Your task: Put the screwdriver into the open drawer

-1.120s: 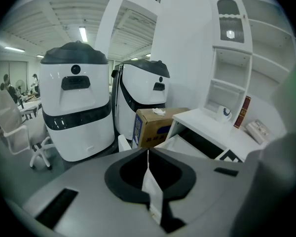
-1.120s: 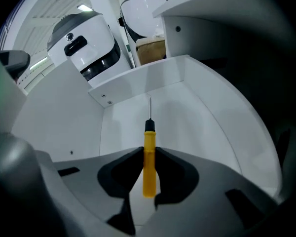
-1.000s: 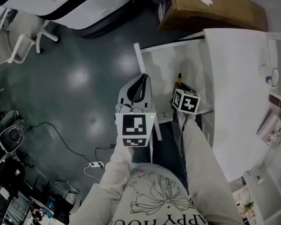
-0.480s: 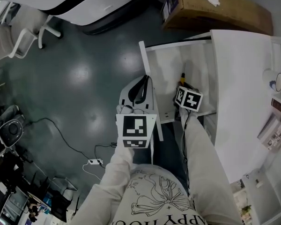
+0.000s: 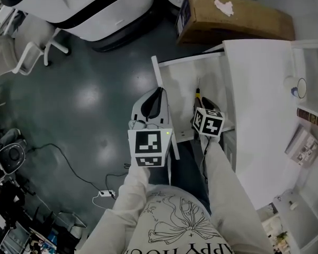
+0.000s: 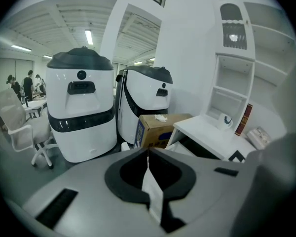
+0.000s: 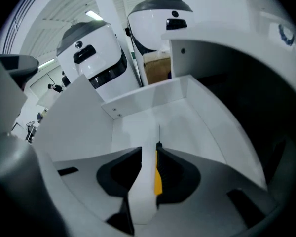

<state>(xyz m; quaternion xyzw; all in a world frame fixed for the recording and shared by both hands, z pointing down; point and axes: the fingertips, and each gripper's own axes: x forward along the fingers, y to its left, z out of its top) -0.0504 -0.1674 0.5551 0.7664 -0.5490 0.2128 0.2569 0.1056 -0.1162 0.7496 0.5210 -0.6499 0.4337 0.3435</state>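
Since the fingers (image 7: 180,177) of the right gripper (image 7: 148,149) have just been opening, they stand apart and grip nothing. The yellow screwdriver (image 7: 158,174) is between them, close against one finger, lying mid-floor in the open drawer (image 7: 138,110), tip toward its far wall. It could stick to that finger and get pulled back out. The left gripper (image 6: 148,154) is clenched on nothing.

dark glossy floor (image 5: 79,89), light glare on it. white desk (image 5: 259,89) at right, cardboard box (image 5: 238,17) between it and two big white machines (image 6: 81,107). white chair (image 5: 26,44) at left. shelf unit (image 6: 237,78) on desk, against white wall (image 6: 187,58). strip lights (image 6: 89,36) overhead. cable (image 5: 69,157) across floor.
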